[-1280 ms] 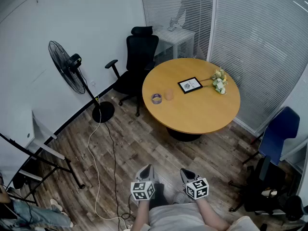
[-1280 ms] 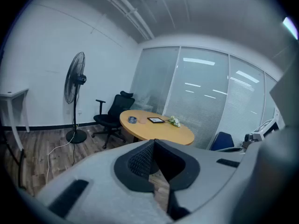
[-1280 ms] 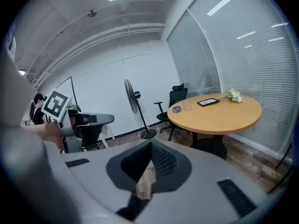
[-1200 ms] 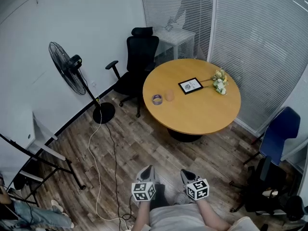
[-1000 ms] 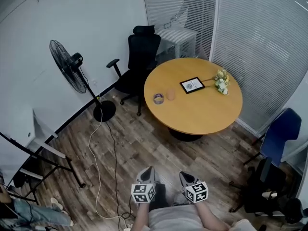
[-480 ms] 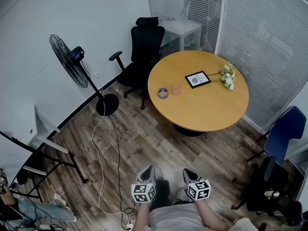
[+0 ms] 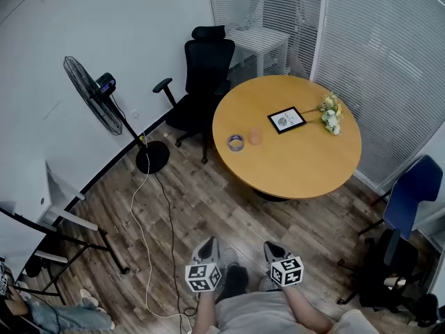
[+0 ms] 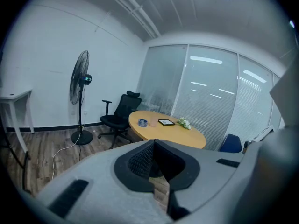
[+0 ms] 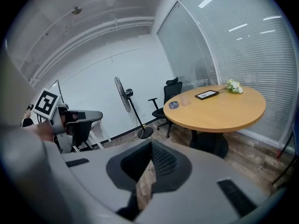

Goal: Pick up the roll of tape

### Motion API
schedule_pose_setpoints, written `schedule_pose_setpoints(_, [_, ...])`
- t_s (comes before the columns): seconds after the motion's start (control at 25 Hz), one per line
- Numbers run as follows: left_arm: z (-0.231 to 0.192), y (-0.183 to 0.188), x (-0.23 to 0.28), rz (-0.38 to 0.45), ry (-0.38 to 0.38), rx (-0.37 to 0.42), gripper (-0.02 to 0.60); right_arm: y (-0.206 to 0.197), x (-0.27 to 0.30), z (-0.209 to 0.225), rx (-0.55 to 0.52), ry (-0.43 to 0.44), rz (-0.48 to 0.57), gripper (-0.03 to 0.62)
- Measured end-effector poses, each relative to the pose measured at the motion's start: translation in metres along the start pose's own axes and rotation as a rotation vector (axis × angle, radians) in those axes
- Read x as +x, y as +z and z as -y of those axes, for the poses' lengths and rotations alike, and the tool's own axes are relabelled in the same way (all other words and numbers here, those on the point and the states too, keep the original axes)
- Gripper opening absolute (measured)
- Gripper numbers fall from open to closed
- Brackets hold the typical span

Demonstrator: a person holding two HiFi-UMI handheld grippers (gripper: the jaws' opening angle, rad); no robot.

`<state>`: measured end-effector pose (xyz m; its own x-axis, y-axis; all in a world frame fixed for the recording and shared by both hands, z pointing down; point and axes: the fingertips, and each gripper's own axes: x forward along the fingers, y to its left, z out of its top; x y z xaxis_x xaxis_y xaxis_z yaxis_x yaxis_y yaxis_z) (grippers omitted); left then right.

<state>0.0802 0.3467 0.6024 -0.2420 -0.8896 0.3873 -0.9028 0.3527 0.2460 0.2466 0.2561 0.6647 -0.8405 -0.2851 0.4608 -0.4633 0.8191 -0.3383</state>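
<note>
- The tape (image 7: 236,142) is seen lying flat on the round table (image 7: 299,176), close to its left edge in the head view, on the side toward the black chair (image 7: 202,75).
- A cup (image 7: 256,137) is set just beside the tape, on its right. A frame (image 7: 287,120) and flowers (image 7: 330,114) are placed farther across the top.
- The left gripper (image 7: 207,245) is held over the wooden floor (image 7: 208,207), well apart from the table. Its jaws are pressed together with nothing between them.
- The right gripper (image 7: 268,248) is held beside it, its jaws likewise closed and empty.
- From both grippers the tape is found far ahead, across a stretch of floor, untouched.
</note>
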Motion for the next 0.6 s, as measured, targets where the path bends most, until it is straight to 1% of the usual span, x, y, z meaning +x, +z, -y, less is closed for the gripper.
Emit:
schedule_pose_setpoints(0.2, [-0.019, 0.035, 0.032, 0.032, -0.012, 0.015, 0.009, 0.021, 0.037, -0.011, -0.034, 0.033, -0.008, -0.003])
schedule_pose_setpoints(0.36, [-0.034, 0.06, 0.058, 0.047, -0.039, 0.041, 0.009, 0.04, 0.068, -0.01, -0.023, 0.03, -0.003, -0.003])
schedule_pose_setpoints(0.6, [-0.068, 0.097, 0.1, 0.059, -0.061, 0.074, 0.009, 0.069, 0.117, -0.011, -0.012, 0.016, 0.02, -0.003])
